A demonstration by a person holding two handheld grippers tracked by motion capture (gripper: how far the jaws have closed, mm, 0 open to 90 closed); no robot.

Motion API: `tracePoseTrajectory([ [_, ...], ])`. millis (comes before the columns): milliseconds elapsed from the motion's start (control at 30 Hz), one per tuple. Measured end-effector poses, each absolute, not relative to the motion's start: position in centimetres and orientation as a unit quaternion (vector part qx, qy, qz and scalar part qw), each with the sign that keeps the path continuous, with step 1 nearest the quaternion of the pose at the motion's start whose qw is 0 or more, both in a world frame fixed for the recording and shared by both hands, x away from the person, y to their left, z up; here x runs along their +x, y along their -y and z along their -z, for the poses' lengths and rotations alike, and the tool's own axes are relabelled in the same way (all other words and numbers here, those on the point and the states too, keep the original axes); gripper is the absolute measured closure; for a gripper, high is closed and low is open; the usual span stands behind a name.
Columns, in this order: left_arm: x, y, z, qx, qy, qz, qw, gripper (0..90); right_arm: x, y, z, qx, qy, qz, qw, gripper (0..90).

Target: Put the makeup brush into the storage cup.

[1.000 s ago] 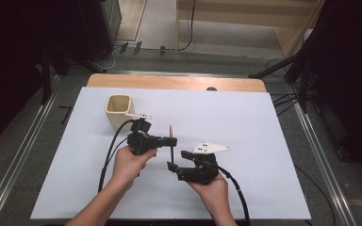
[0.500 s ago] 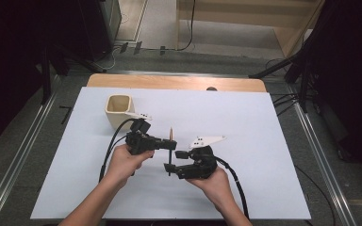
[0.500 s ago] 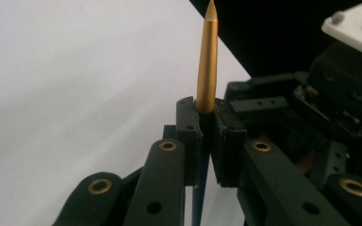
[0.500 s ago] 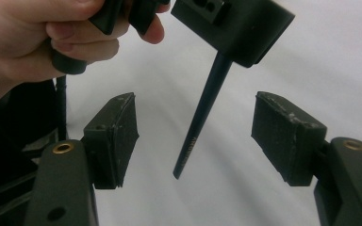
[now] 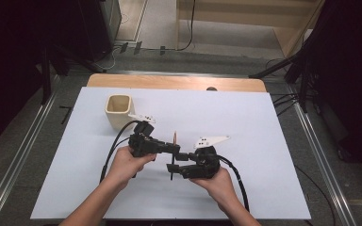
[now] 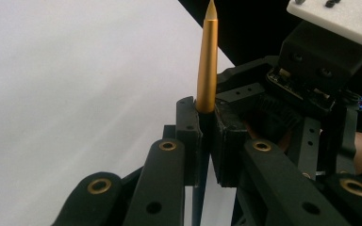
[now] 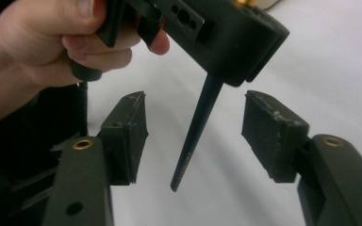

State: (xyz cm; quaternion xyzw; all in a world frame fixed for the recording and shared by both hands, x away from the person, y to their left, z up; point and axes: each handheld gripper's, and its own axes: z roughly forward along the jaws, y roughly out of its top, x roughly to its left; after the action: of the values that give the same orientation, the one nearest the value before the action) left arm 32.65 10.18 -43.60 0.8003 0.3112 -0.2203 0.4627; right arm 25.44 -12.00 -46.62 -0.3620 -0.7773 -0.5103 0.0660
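A pen with a gold pointed cap (image 6: 207, 66) and a dark tapering shaft (image 7: 193, 136) stands nearly upright above the white table (image 5: 264, 122). My left gripper (image 6: 206, 136) is shut on the pen's middle, the gold end pointing up. In the high view the left gripper (image 5: 173, 149) reaches in from the left and the pen (image 5: 174, 138) rises from it. My right gripper (image 7: 198, 136) is open, its two pads on either side of the lower shaft without touching it. Its jaws have just been closing. The right gripper (image 5: 174, 168) sits just below the left one.
A cream square cup (image 5: 119, 110) stands upright at the back left of the white sheet. A wooden table edge (image 5: 174, 82) runs along the far side. Cables trail from both grippers toward the near edge. The person's hand (image 7: 42, 42) holds the left gripper.
The right gripper has tilted a little, its white top plate sitting slightly higher. The left gripper and the pen have stayed put.
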Motion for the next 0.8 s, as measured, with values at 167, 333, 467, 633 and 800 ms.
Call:
tracePoseTrajectory([
  [167, 32.58, -10.17, 43.67, 0.797, -0.302, 0.229, 0.47, 83.3, 25.47, 12.09, 46.7, -0.361, 0.771, 0.519, 0.076, 48.4],
  [333, 32.53, -10.25, 43.68, 0.791, -0.298, 0.23, 0.482, 83.2, 25.55, 12.3, 46.85, -0.367, 0.761, 0.527, 0.092, 56.0],
  [467, 32.53, -10.3, 43.79, 0.787, -0.296, 0.235, 0.488, 83.1, 25.62, 12.43, 47.12, -0.375, 0.755, 0.528, 0.101, 64.2],
  [633, 32.43, -10.23, 43.86, 0.786, -0.295, 0.23, 0.492, 83.0, 25.72, 12.57, 47.2, -0.384, 0.749, 0.53, 0.104, 74.8],
  [800, 32.41, -10.24, 43.94, 0.783, -0.292, 0.228, 0.5, 82.9, 25.79, 12.6, 47.25, -0.387, 0.744, 0.533, 0.11, 81.5],
])
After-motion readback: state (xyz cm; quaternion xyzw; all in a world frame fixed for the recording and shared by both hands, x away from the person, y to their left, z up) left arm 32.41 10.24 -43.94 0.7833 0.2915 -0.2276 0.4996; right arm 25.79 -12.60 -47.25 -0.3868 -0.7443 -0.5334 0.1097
